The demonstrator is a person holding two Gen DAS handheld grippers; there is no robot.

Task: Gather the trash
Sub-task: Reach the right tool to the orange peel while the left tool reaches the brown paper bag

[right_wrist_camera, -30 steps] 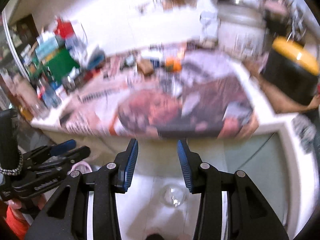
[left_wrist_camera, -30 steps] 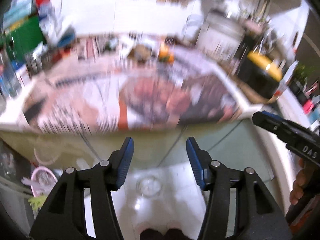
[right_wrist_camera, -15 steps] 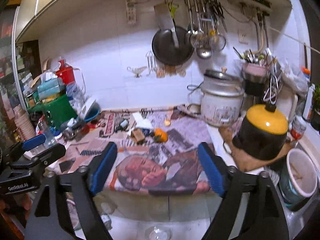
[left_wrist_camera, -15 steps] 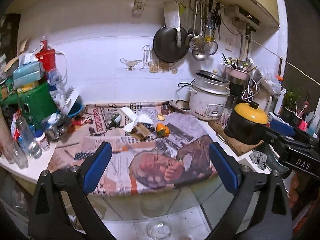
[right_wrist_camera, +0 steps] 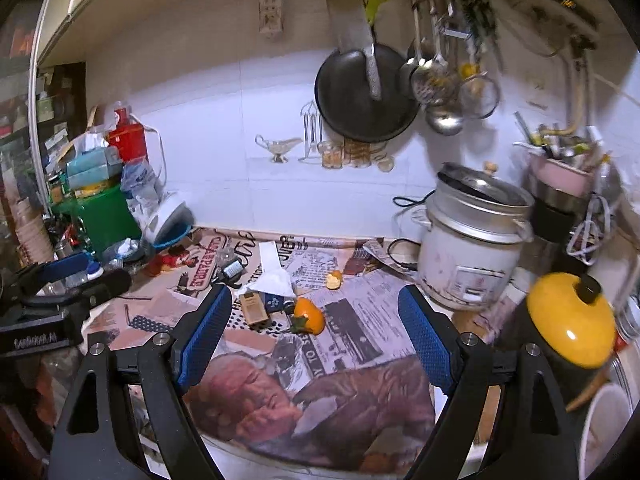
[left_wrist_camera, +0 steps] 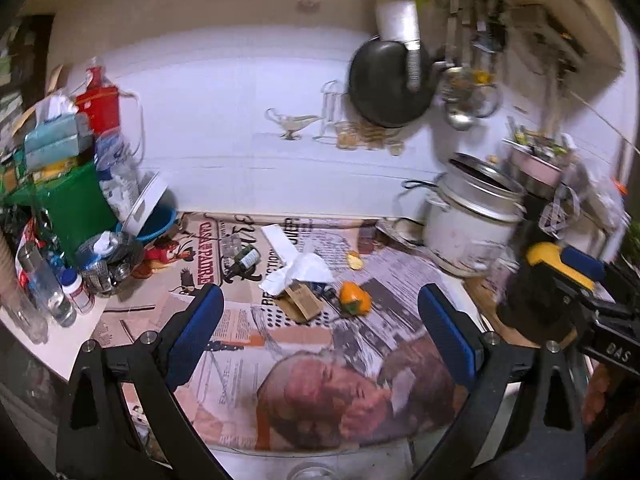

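On the newspaper-covered counter (right_wrist_camera: 352,336) lies a cluster of trash: a crumpled white tissue (left_wrist_camera: 298,270) (right_wrist_camera: 272,280), a brown cardboard piece (left_wrist_camera: 300,302) (right_wrist_camera: 253,307), a small dark packet (right_wrist_camera: 274,303), an orange fruit (left_wrist_camera: 355,299) (right_wrist_camera: 309,315), a small peel piece (left_wrist_camera: 354,261) (right_wrist_camera: 334,279) and a small dark bottle (left_wrist_camera: 245,259). My left gripper (left_wrist_camera: 320,328) is open and empty, held before the counter edge, short of the trash. My right gripper (right_wrist_camera: 316,328) is open and empty, also short of it.
A white rice cooker (right_wrist_camera: 472,248) stands at the right, with a black pot with a yellow lid (right_wrist_camera: 568,332) nearer. A green box (right_wrist_camera: 100,216), bottles (left_wrist_camera: 44,292) and a blue bowl (left_wrist_camera: 156,222) crowd the left. A pan (right_wrist_camera: 362,92) and utensils hang on the wall.
Both grippers opened wide from nearly closed and rose from below the counter edge to look over the counter. They have since moved closer to the trash.
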